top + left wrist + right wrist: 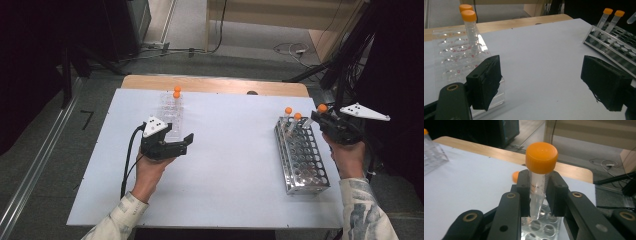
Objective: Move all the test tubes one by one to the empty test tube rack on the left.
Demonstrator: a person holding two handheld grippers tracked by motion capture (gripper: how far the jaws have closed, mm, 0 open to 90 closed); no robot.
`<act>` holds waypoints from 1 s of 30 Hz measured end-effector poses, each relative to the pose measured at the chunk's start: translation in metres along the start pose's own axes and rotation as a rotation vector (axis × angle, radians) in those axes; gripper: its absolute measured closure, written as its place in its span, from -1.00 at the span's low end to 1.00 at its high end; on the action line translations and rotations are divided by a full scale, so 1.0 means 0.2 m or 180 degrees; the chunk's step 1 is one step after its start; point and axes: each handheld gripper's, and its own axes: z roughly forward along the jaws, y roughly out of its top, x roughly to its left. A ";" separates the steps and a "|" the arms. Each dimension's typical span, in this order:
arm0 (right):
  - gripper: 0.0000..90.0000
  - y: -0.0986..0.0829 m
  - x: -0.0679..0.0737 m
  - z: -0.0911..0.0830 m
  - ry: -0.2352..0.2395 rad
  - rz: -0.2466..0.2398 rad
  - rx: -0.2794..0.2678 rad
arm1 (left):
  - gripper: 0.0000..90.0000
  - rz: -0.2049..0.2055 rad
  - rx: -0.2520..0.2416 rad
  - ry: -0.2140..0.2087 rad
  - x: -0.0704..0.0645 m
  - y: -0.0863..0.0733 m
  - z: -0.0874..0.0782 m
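— What is clamped in the right tongs (pixel 537 195)?
— An orange-capped tube (pixel 539 180), marked "…ork", is held above the metal rack (pixel 301 155). The left tongs (pixel 541 85) are held apart over the table (pixel 230 150)

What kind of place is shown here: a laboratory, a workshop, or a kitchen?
Probably a laboratory bench set up for recording. Orange-capped tubes stand in a metal rack, a clear plastic rack holds more, and the right gripper holds one tube. Cables lie on the floor behind.
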 end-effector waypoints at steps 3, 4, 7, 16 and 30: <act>0.60 0.00 0.05 -0.02 0.0079 -0.0033 0.0006 | -0.62 0.0017 -0.0005 -0.0022 -0.01 0.00 0.00; 0.60 0.00 0.07 -0.03 0.0114 -0.0051 0.0011 | -0.62 0.0028 0.0000 -0.0032 -0.01 0.00 0.00; 0.59 0.00 0.14 -0.03 0.0221 -0.0107 0.0018 | -0.62 0.0038 0.0010 -0.0046 -0.02 0.00 0.00; 0.59 0.00 0.34 0.03 0.0509 -0.0245 0.0054 | -0.62 0.0051 0.0033 -0.0094 -0.03 0.00 0.00; 0.59 -0.05 0.64 0.18 0.0942 -0.0345 0.0164 | -0.61 0.0043 0.0020 -0.0199 -0.05 0.01 -0.02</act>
